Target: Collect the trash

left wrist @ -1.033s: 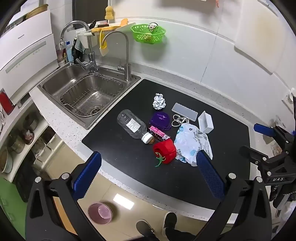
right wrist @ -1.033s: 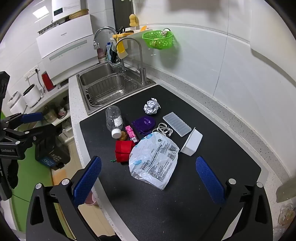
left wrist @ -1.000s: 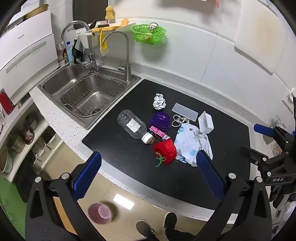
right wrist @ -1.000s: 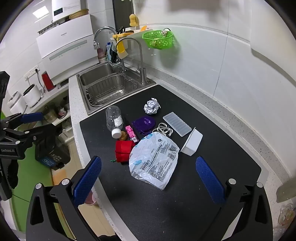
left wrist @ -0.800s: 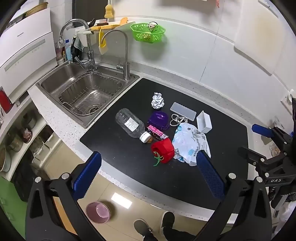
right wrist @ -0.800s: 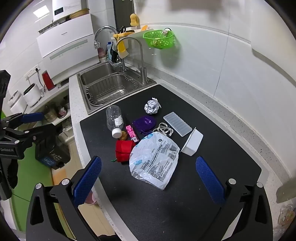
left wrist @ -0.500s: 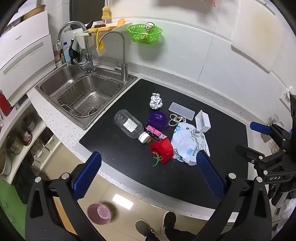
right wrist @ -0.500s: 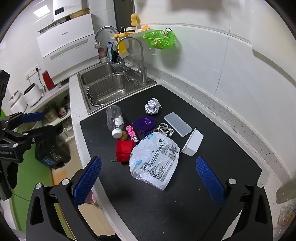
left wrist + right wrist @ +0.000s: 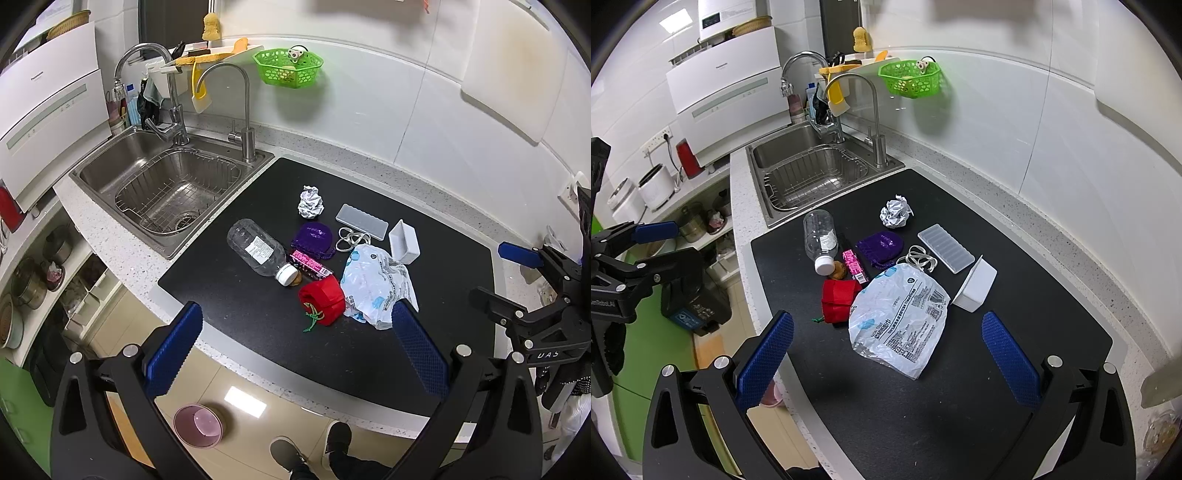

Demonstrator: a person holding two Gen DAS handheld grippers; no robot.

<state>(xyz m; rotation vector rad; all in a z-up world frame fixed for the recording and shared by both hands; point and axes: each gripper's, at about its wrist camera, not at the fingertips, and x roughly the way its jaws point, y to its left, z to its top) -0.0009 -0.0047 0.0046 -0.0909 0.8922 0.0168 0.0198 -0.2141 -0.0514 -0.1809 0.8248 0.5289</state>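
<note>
Both grippers — left gripper (image 9: 295, 343), right gripper (image 9: 886, 347) — gape wide, empty; the crumpled plastic bag (image 9: 901, 314) beside the red pouch (image 9: 839, 295) looks light, limp — pinch a raised fold.

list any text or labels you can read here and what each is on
"UAS" on the right tool, seen from the left camera.
Brand name on the white appliance: too small to read.
Print on the plastic bag: too small to read.
Bottle label: blurred.
Lettering on the left tool: not legible.
</note>
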